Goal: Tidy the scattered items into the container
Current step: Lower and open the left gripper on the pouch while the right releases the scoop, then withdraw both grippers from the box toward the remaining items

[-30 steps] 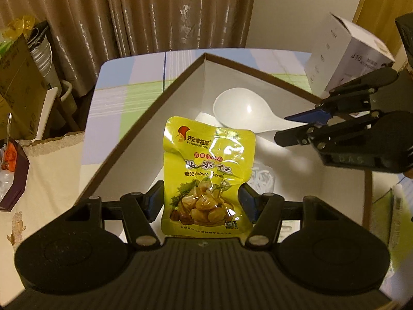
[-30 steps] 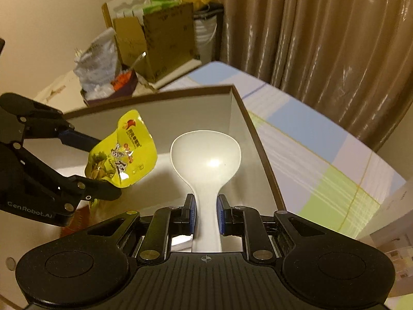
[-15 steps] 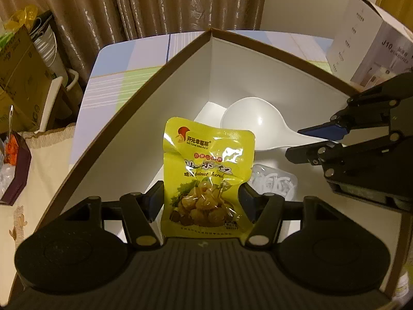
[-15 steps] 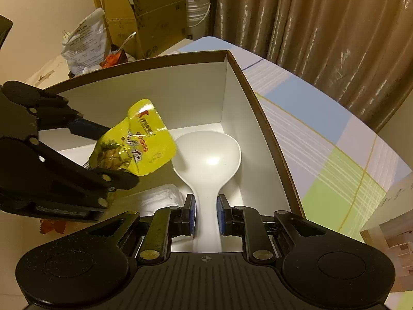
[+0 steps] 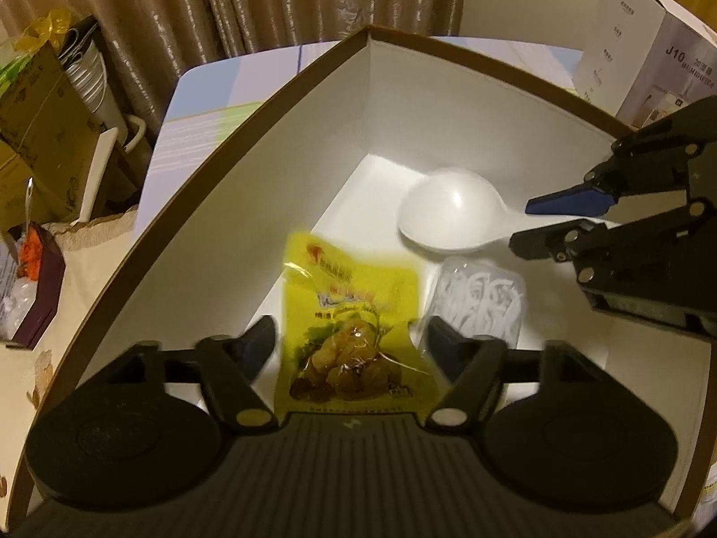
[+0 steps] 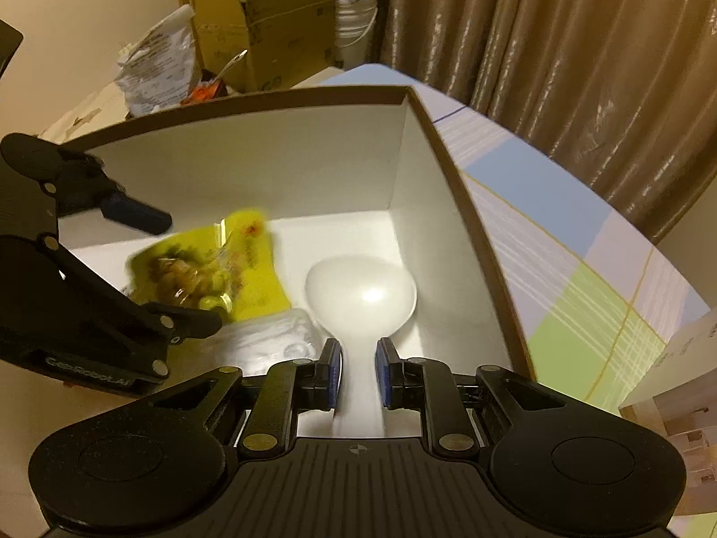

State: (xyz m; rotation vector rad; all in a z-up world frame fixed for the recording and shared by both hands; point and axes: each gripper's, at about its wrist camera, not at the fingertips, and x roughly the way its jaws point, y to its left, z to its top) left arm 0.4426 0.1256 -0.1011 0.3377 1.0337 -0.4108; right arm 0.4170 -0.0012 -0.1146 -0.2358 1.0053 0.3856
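One yellow foil snack pouch (image 5: 354, 314), blurred, probably loose, inside white brown-rimmed cardboard box (image 5: 287, 143); between left gripper (image 5: 347, 343) jaws just widened, pads clear, unlike pinched earlier. One white plastic rice scoop (image 6: 360, 296), handle clamped by right gripper (image 6: 358, 374). One clear packet (image 5: 479, 300) beside pouch.

The white carton (image 5: 645, 40) at the far right of the left wrist view bears "J10" on its side, with small lines of characters below and above that are too small to read. The black arm of the left claw (image 6: 192, 269), seen at the near left in the right wrist view, carries pale lettering reading "GenRobot.AI". The yellow snack pouch (image 5: 354, 314) has red and dark print, blurred beyond reading.
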